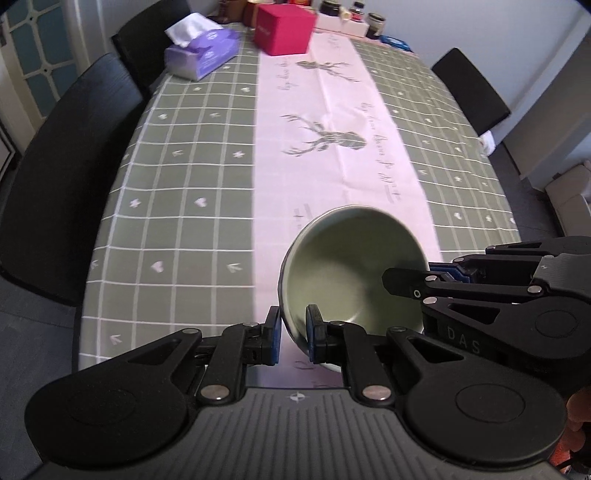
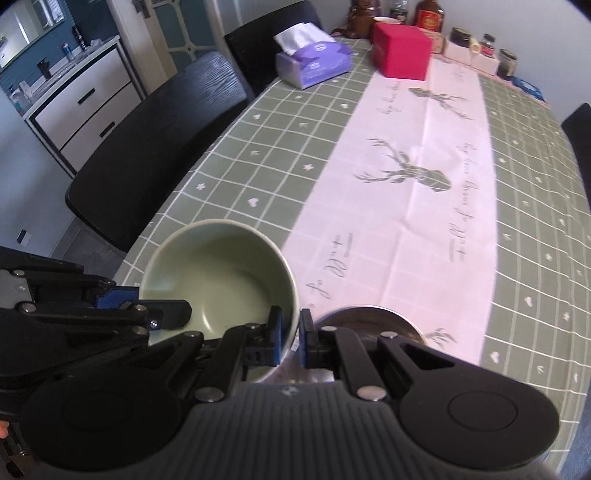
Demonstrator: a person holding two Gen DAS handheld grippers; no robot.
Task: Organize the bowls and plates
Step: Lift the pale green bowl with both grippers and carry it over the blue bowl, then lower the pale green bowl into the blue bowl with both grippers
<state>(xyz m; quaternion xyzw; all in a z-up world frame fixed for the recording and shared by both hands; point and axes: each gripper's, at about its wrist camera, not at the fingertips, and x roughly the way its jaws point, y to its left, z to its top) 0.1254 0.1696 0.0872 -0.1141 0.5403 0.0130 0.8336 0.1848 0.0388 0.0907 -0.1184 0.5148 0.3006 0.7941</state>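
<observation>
left gripper (image 1: 292,328): jaws drawn close, clamped on the near-left wall of the green bowl (image 1: 351,273), one blue pad outside the rim and one inside. right gripper (image 2: 290,338): jaws nearly together, pinching the wall of the same bowl on its opposite side, again one pad inside and one outside; in the left wrist view this gripper enters from the right and reaches over the bowl's rim. the bowl is gripped by both tools at once, tilted, its empty pale green interior facing the cameras, and it appears to be held above the table rather than resting on it. just beside the right gripper, partly hidden behind its right finger, sits a dark round dish (image 2: 373,319) on the cloth; its rim looks shiny, further detail cannot be told. the table carries a green checked tablecloth (image 1: 177,184) with a pale runner (image 1: 332,110) printed with deer down its middle. black chairs (image 1: 66,166) stand along the left edge, another at the far right. toward the far end of the table: a purple tissue box (image 1: 203,51) with a white tissue drawn up, and next to it a red box (image 1: 284,29). behind these, against the wall, a row of jars and bottles (image 2: 476,40), labels unreadable. in the right wrist view a white drawer cabinet (image 2: 85,99) stands beyond the chairs at far left.
</observation>
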